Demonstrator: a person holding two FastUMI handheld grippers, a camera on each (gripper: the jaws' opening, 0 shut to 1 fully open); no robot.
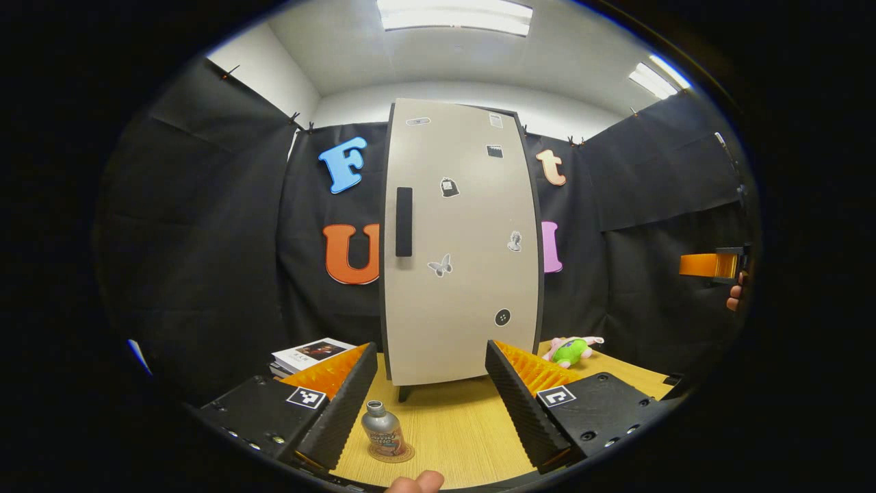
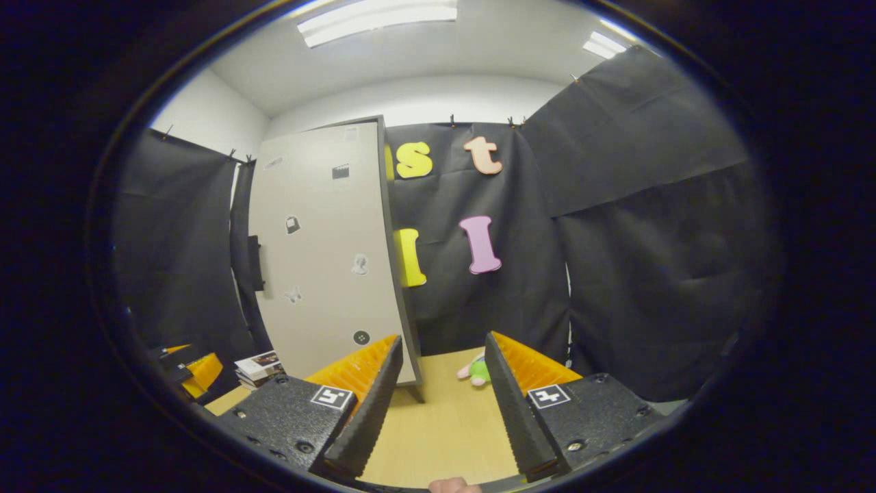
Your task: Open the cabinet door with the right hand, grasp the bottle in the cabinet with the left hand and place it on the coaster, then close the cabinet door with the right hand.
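Observation:
The beige cabinet door (image 1: 462, 246) stands shut, its black handle (image 1: 404, 221) on the left edge. A small silver bottle (image 1: 382, 430) stands upright on a round coaster (image 1: 404, 455) on the wooden table (image 1: 458, 424). It sits low between the fingers of my left gripper (image 1: 431, 346), close to the left finger; the jaws are open and do not press it. My right gripper (image 2: 442, 339) is open and holds nothing, with the cabinet door (image 2: 321, 253) and its handle (image 2: 254, 263) off to its left. The right gripper (image 1: 715, 265) also appears far right in the left gripper view, held by a hand.
A stack of books (image 1: 311, 355) lies left of the cabinet, also seen as books (image 2: 256, 366). A green and pink plush toy (image 1: 573, 349) lies to the cabinet's right, near the booth wall. The left gripper (image 2: 195, 370) shows at lower left in the right gripper view.

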